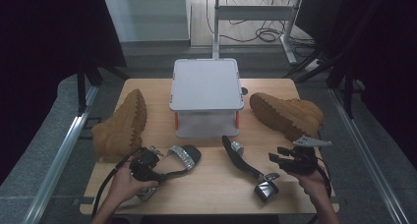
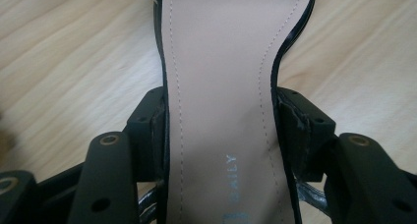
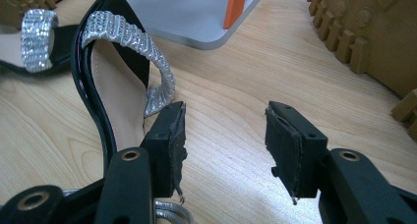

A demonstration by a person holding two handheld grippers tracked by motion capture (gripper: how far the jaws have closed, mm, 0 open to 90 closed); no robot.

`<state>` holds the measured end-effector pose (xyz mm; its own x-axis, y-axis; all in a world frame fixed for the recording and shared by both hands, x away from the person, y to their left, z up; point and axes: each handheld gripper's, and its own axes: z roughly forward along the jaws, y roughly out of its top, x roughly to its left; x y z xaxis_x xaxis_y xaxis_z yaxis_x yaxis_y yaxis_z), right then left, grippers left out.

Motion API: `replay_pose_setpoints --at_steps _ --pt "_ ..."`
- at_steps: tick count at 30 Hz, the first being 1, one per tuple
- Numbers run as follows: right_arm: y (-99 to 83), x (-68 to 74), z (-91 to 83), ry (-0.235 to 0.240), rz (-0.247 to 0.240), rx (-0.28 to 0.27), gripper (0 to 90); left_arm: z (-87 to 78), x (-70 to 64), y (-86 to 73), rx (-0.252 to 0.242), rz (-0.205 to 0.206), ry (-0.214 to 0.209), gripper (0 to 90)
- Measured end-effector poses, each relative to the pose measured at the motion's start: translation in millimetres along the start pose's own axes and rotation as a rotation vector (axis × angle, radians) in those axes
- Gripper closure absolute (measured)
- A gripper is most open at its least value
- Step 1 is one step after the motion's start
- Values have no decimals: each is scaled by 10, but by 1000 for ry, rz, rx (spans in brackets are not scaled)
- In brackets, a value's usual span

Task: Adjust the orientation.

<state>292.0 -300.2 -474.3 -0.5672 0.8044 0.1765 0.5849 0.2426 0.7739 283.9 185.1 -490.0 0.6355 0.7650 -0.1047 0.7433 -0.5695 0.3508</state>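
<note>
wood table [image 1: 206, 184] with dark cloth all around it, and a floor with cables far at the back. a grey shelf [image 1: 206, 84] with orange legs stands in the middle of the table. one tan boot [image 1: 120, 123] lies on its side to the left of the shelf. another boot [image 1: 287, 115] lies on its side to the right of it.

two black sandals with shiny silver straps lie at the front. the left sandal [image 1: 179, 157] is in front of the left boot. the left gripper [image 1: 143, 166] is squeezed onto it. in the left gripper view the two jaws press on both edges of the pink sole [image 2: 221, 101], at the thin middle part. a hand [image 1: 125, 184] holds that gripper.

the right sandal [image 1: 243, 161] lies on its side in front of the shelf, with its heel near the front edge. the right gripper [image 1: 280, 157] is just beside it, to its right, and holds nothing. in the right gripper view its jaws stand wide apart over bare wood, and one jaw sits close by the silver strap [image 3: 133, 42]. the right hand [image 1: 314, 182] holds this gripper near the right boot.
</note>
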Motion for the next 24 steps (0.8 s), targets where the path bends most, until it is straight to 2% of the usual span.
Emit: replay_pose_setpoints --at_steps 2,6,8,14,15,17,19,22,23,24 --pt "1 -2 7 -1 -1 0 498 10 77 -31 9 -20 5 423" --pt "5 1 22 3 -1 5 497 49 125 -59 19 -37 2 423" --pt "4 4 33 6 -3 7 496 55 152 -81 9 -53 -16 422" --pt "7 11 37 4 -5 13 491 55 157 -75 18 -51 -13 417" --pt "11 11 30 5 -6 11 489 53 153 -65 12 -44 -10 406" --pt "15 8 30 5 -9 8 488 11 151 -49 -31 -53 -7 321" --pt "21 15 31 5 -5 13 486 -23 154 -37 -47 -55 -8 243" --pt "38 25 36 8 -13 14 485 -117 169 1 -105 -55 -35 215" --pt "56 40 42 11 -16 18 486 -161 186 24 -134 -59 -32 208" --pt "68 46 46 13 -23 22 487 -161 186 24 -134 -59 -32 208"
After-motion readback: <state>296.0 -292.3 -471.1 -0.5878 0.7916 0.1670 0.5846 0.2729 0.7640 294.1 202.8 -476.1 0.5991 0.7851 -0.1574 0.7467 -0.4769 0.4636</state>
